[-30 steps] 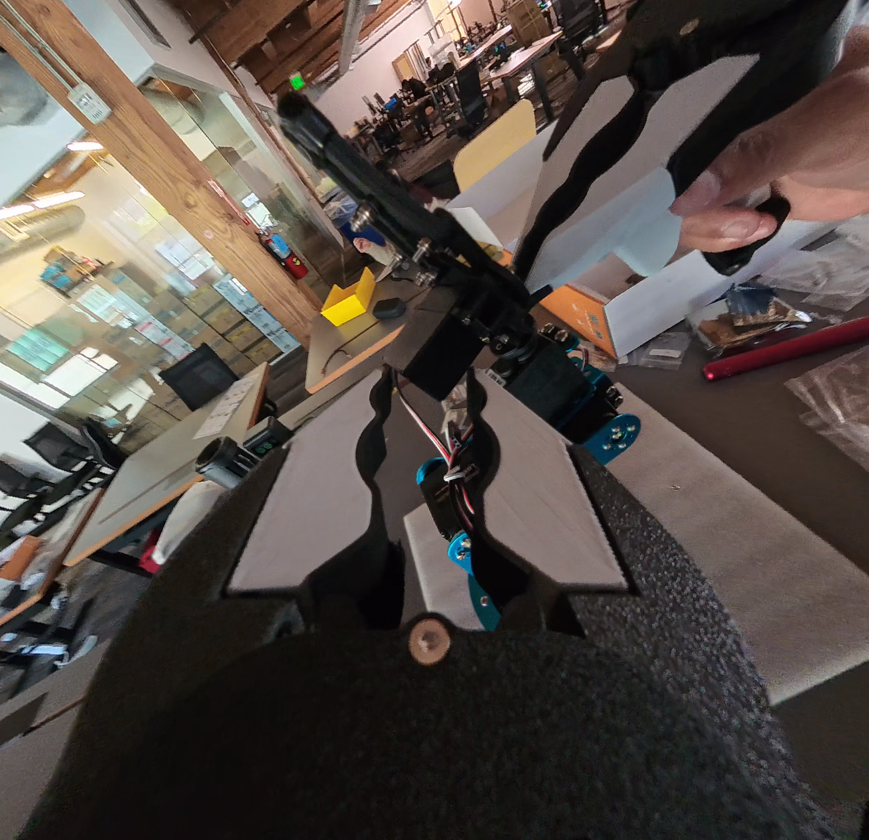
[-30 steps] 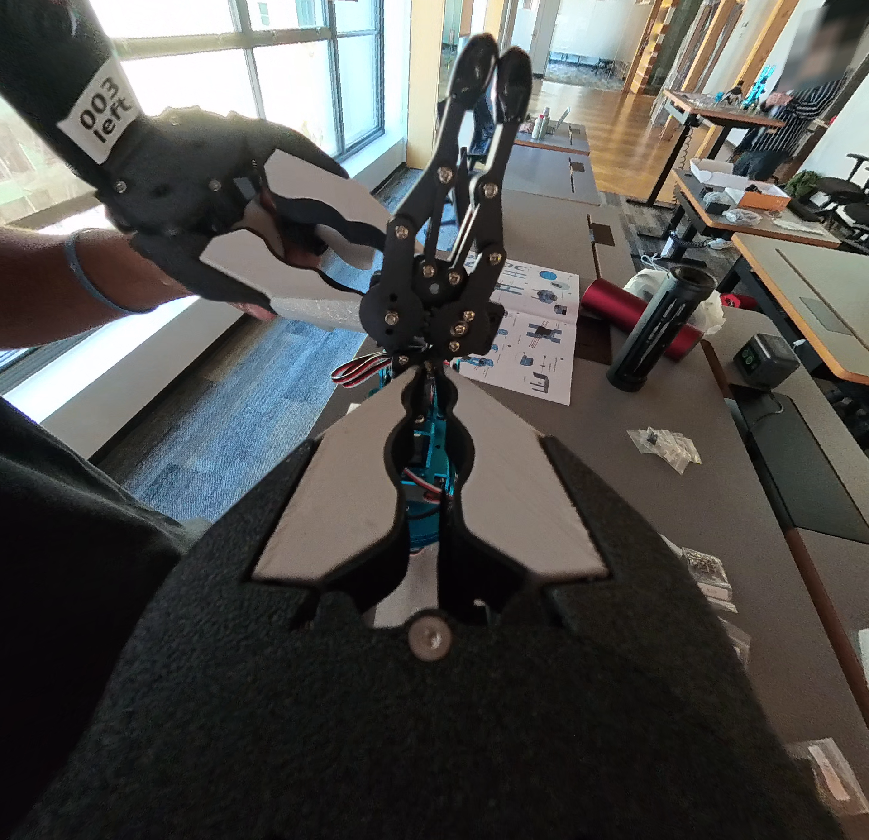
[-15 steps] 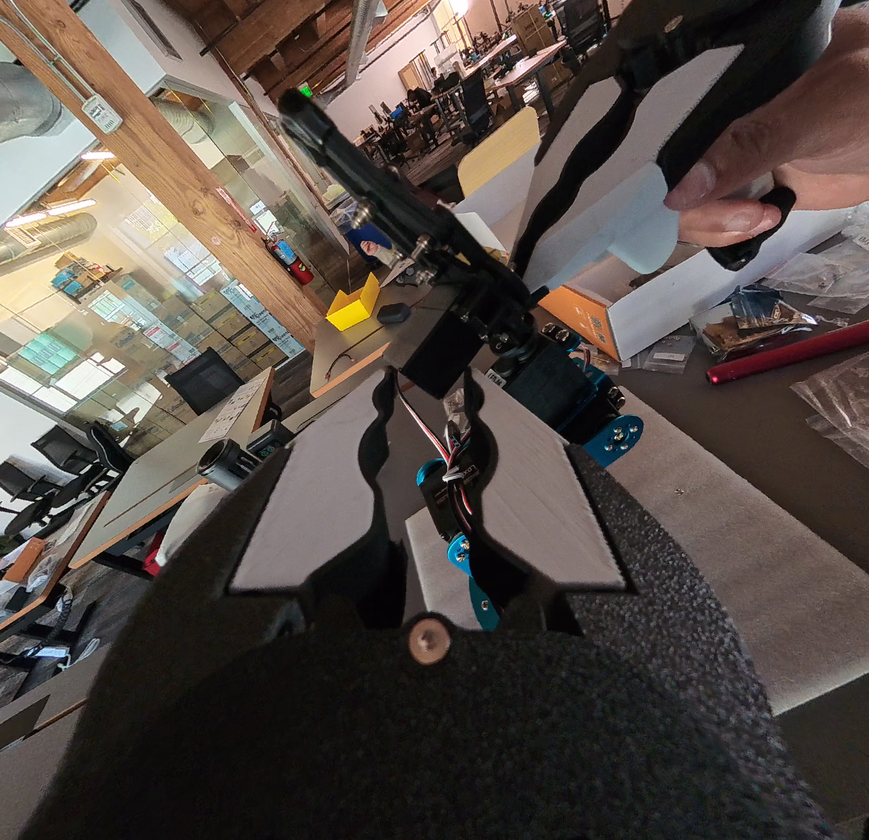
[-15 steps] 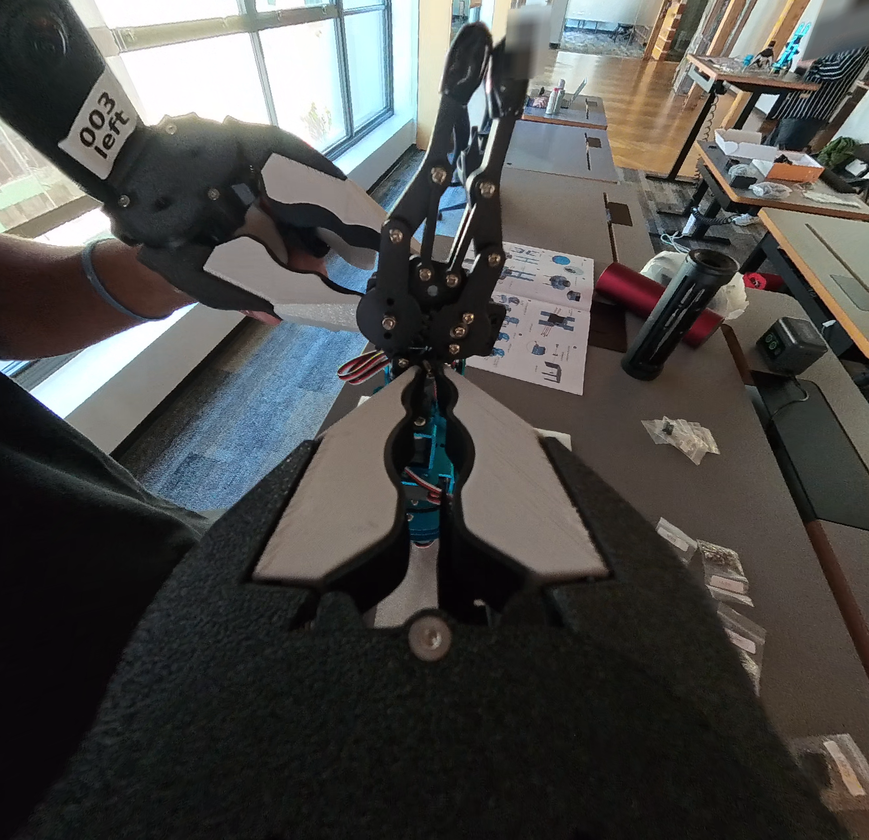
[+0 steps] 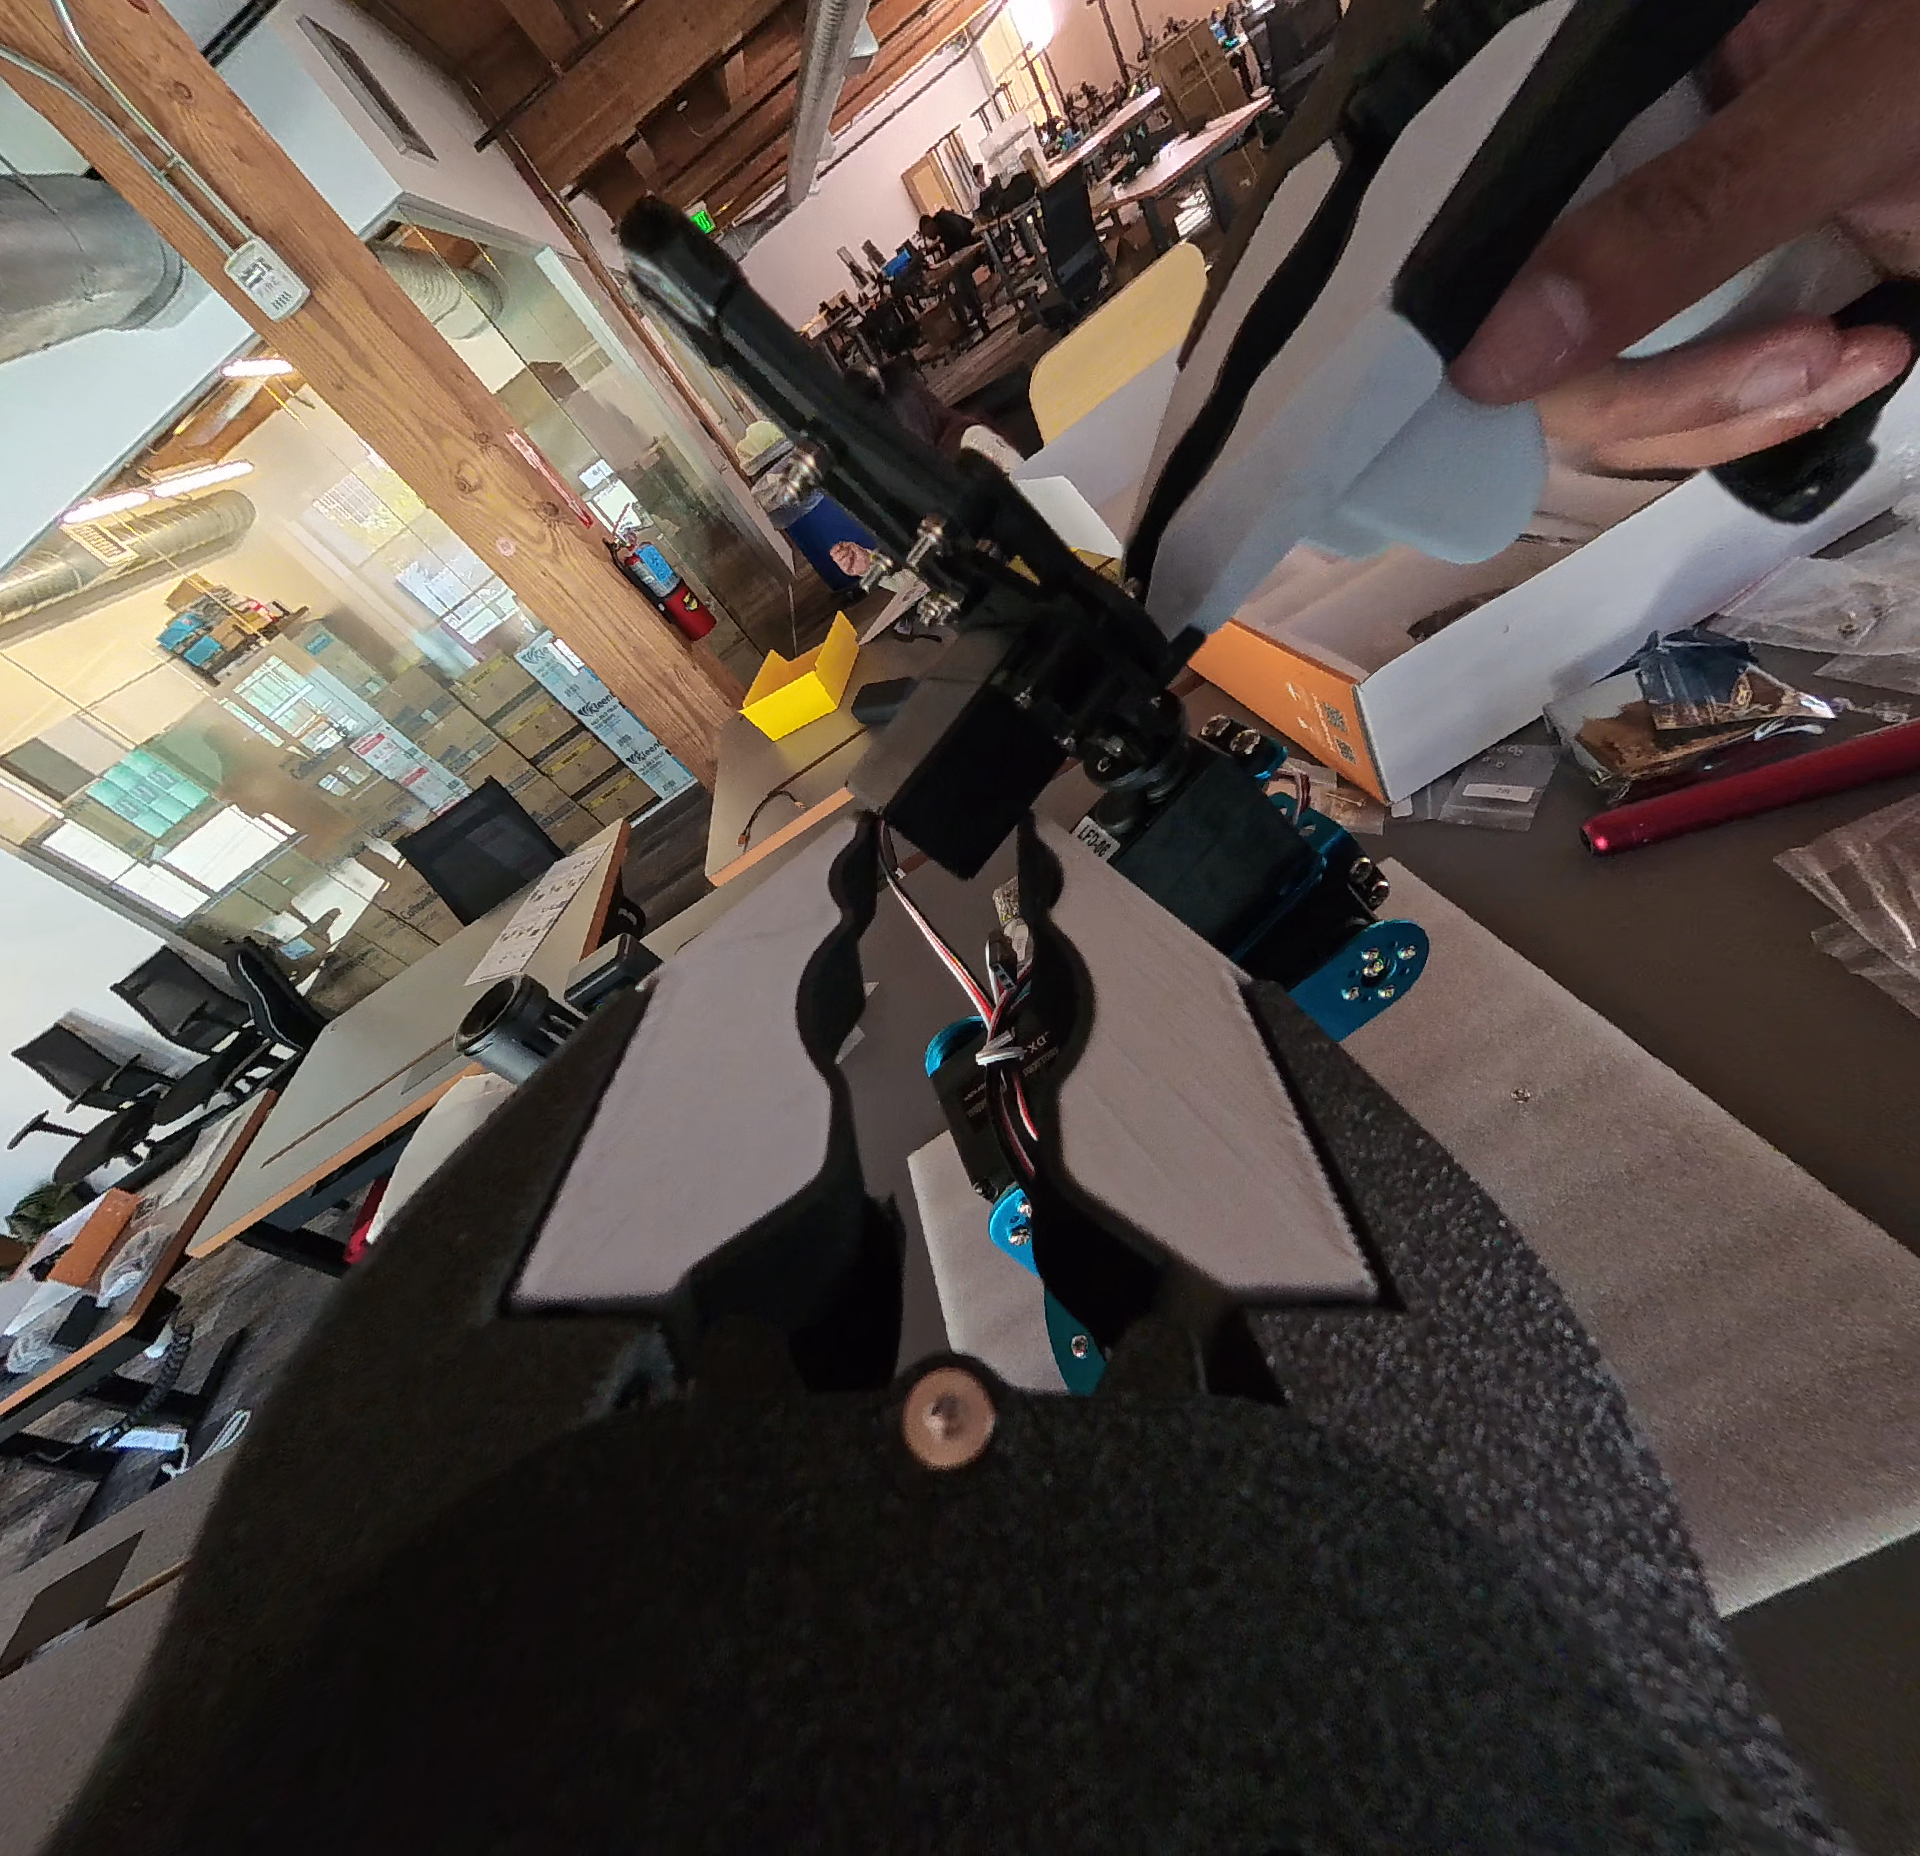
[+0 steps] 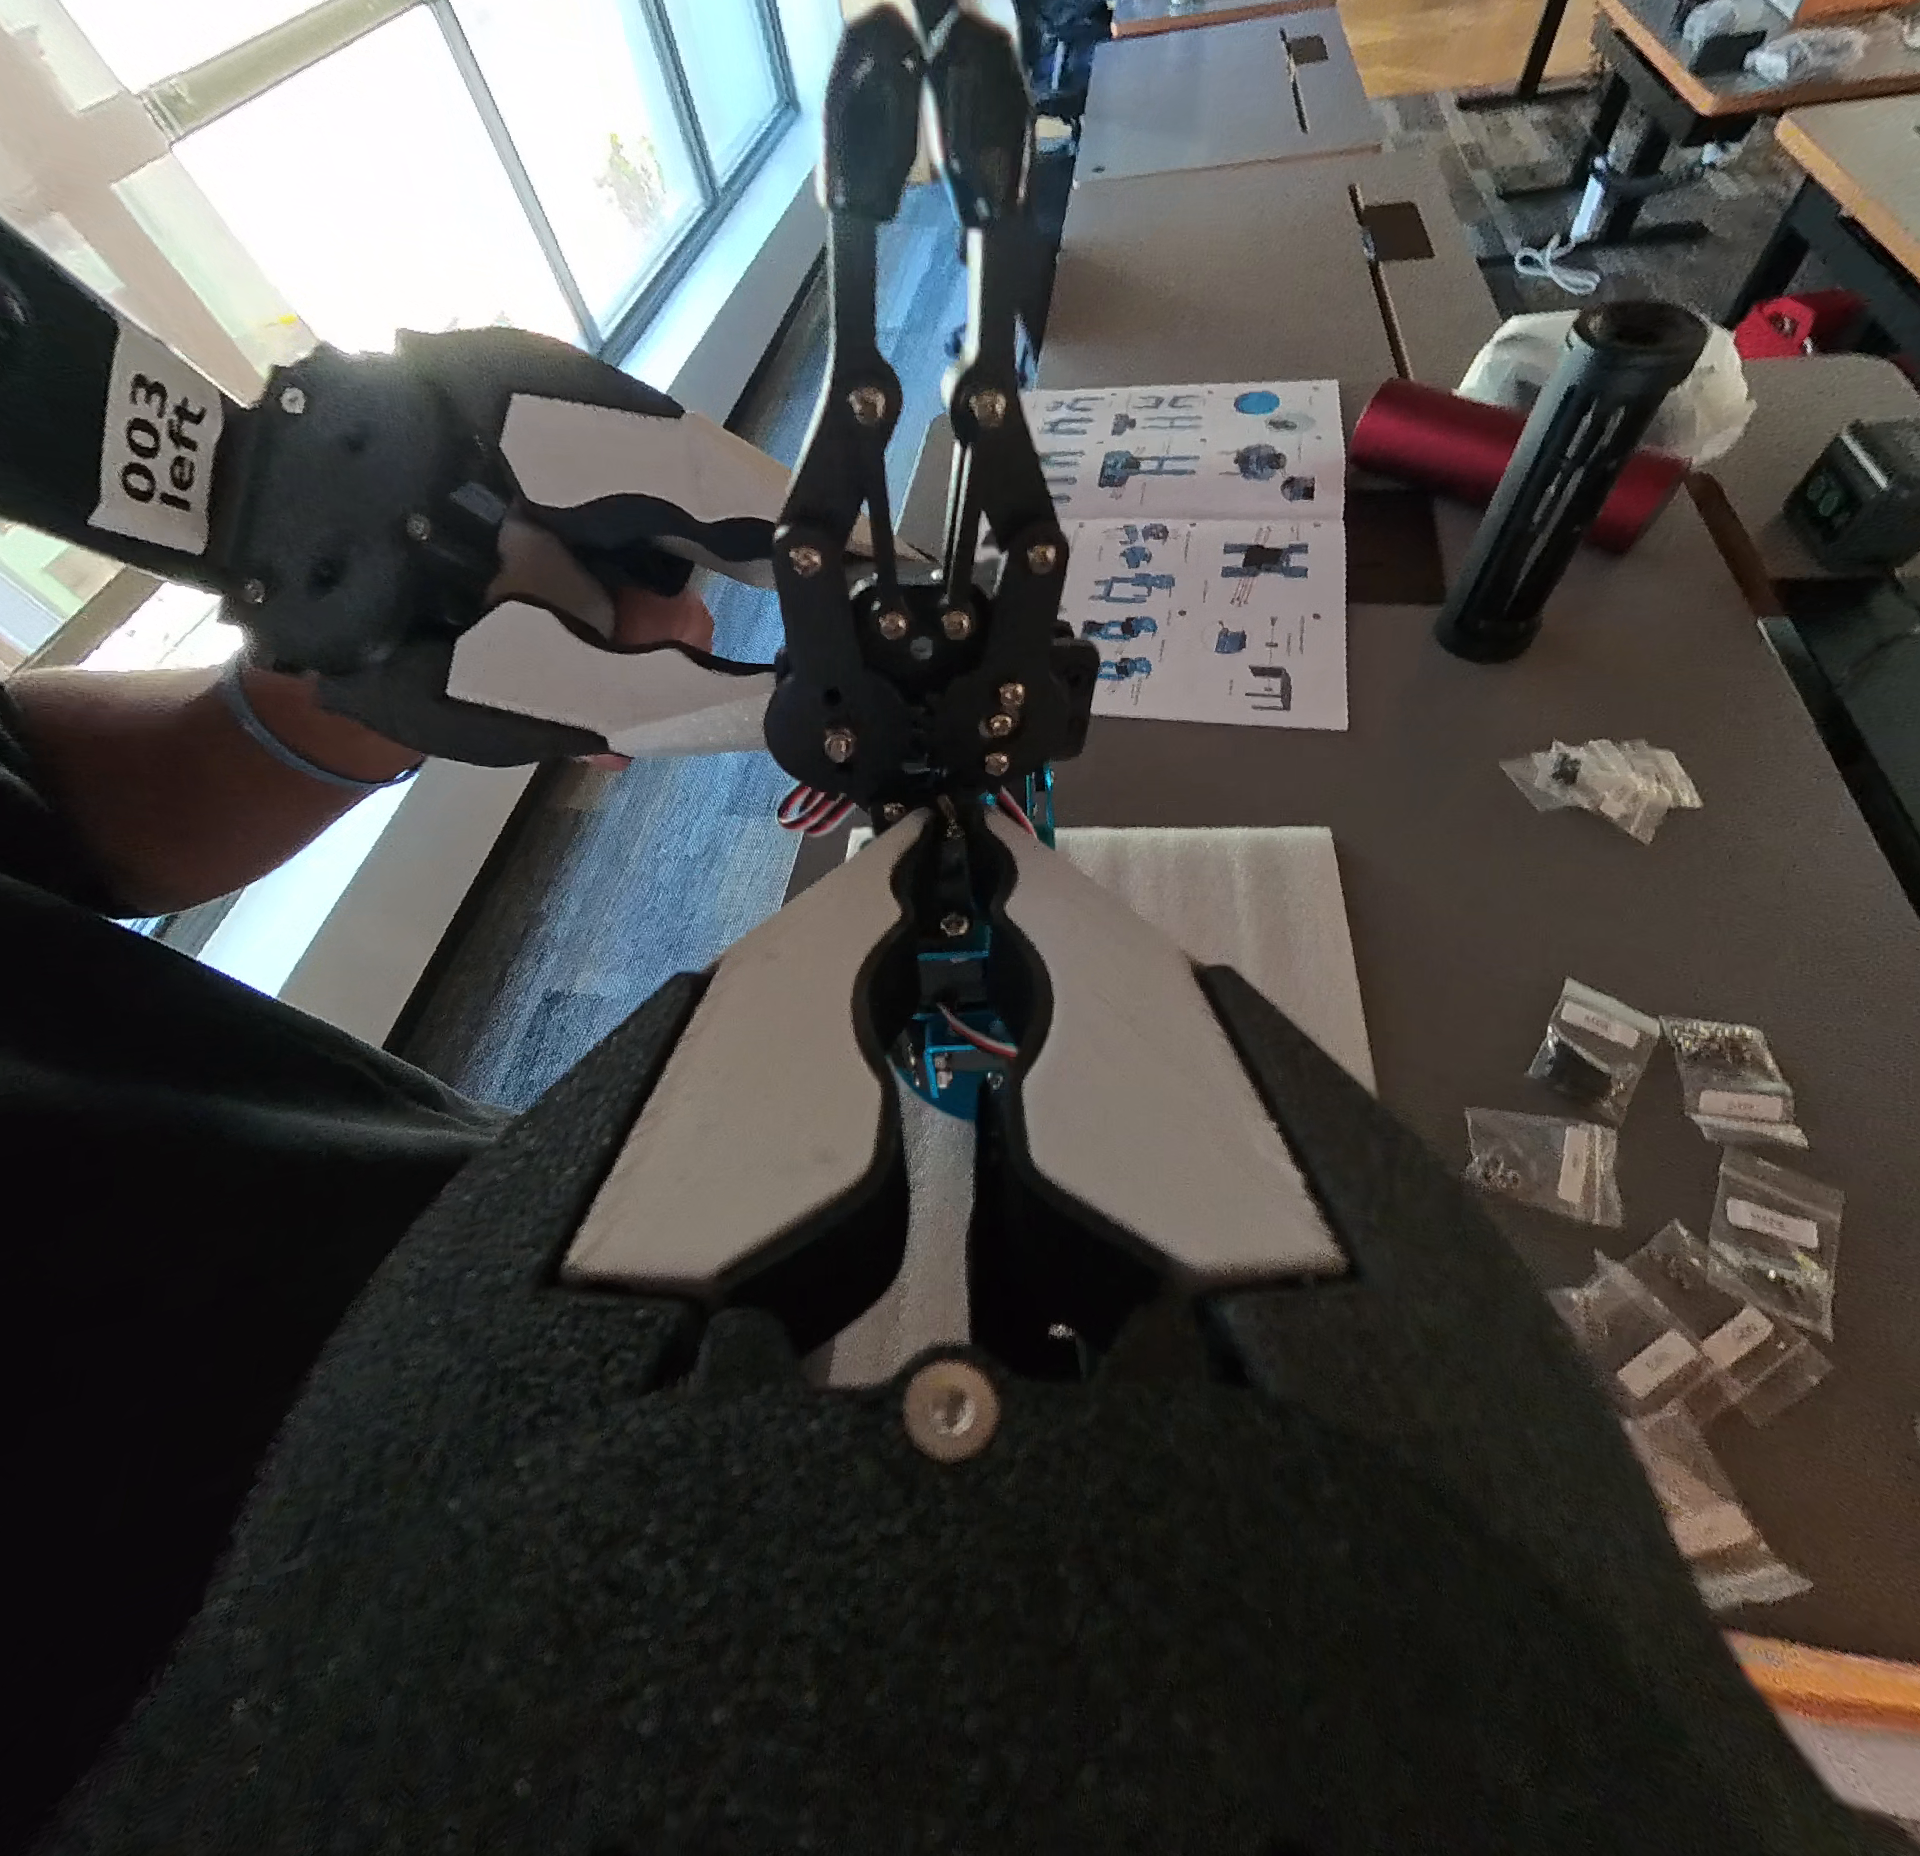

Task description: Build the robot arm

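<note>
open-plan office, wood beams overhead, long grey desk (image 6: 1558, 923) with a white foam sheet (image 6: 1226, 902) on it. small black-and-blue robot arm kit (image 6: 925, 684) stands over the foam, its black claw (image 6: 925, 113) pointing up, claw tips together.

right hand-held gripper (image 6: 951, 819): fingers nearly together, tips pinched on the kit just below the claw's base plate, blue brackets and servo wires visible in the gap.

left hand-held gripper (image 5: 940, 830): fingers a little apart, tips either side of the black servo block (image 5: 971, 783) under the claw; contact cannot be confirmed. in the right wrist view it reaches the claw base from the window side.

around: open instruction booklet (image 6: 1216, 549), black cylinder (image 6: 1558, 487) upright, red tube (image 6: 1455, 445) behind it, small bags of hardware (image 6: 1662, 1162), white-and-orange box (image 5: 1455, 663), yellow bin (image 5: 805, 679) further off.
</note>
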`<action>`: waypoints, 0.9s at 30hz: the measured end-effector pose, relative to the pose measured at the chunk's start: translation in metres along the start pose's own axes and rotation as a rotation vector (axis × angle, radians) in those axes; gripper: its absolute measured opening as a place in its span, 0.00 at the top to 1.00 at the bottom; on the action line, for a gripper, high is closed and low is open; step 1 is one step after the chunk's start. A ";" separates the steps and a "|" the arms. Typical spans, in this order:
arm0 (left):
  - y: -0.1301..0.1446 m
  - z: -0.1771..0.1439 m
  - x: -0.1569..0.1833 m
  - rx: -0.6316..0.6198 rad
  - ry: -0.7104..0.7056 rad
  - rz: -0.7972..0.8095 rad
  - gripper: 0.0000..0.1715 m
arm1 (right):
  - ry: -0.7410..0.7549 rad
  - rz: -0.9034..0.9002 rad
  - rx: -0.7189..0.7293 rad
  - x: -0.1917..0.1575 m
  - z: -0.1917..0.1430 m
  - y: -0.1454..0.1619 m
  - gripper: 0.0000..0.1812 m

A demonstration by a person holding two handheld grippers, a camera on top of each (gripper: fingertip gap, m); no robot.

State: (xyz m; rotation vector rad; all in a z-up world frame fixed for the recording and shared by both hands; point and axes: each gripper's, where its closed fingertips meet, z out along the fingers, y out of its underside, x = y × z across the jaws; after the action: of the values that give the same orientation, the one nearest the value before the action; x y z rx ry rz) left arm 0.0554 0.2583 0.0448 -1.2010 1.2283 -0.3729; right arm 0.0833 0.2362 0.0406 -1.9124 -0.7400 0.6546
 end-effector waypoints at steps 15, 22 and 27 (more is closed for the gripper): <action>-0.001 0.002 0.001 0.029 -0.002 -0.018 0.85 | -0.031 0.047 -0.008 0.002 0.000 0.002 0.98; -0.001 0.001 0.000 0.034 -0.004 -0.019 0.85 | -0.022 0.042 -0.004 0.000 0.001 0.001 0.99; -0.001 0.001 0.000 0.030 -0.005 0.005 0.85 | -0.011 0.018 0.008 0.001 0.000 0.000 0.99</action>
State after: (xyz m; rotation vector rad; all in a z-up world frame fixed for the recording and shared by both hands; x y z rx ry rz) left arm 0.0573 0.2583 0.0456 -1.1721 1.2171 -0.3825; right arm 0.0842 0.2365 0.0404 -1.9116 -0.7267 0.6786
